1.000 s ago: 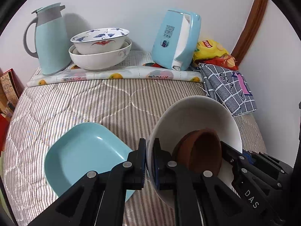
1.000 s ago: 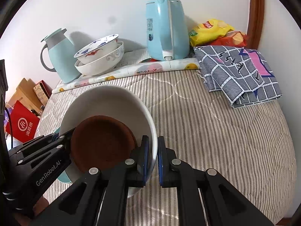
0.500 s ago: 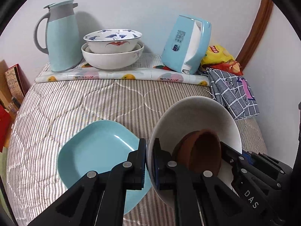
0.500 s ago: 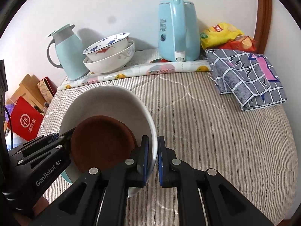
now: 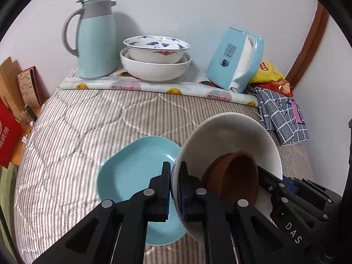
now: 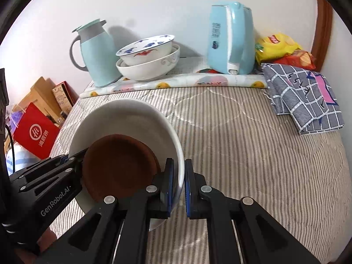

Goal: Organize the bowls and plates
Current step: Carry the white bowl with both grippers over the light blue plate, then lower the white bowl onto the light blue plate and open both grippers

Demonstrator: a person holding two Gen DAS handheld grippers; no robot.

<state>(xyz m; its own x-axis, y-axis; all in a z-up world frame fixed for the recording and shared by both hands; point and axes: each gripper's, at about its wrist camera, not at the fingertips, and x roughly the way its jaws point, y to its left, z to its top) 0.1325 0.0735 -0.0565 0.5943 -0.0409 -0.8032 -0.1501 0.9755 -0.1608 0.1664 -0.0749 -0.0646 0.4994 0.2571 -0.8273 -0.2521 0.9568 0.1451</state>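
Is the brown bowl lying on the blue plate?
No. The brown bowl sits inside the white bowl, which both grippers hold by its rim beside the blue plate.

Four bowls: one large white bowl (image 5: 231, 136) holding one small brown bowl (image 5: 233, 176), plus two stacked bowls (image 5: 154, 61) at the bed's far edge. One blue plate (image 5: 136, 176). One jug (image 5: 96, 37), one kettle (image 5: 235, 59), two snack bags (image 6: 283, 50), one checked cloth (image 6: 303, 96).

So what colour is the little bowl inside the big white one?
Brown; right wrist view shows it best.
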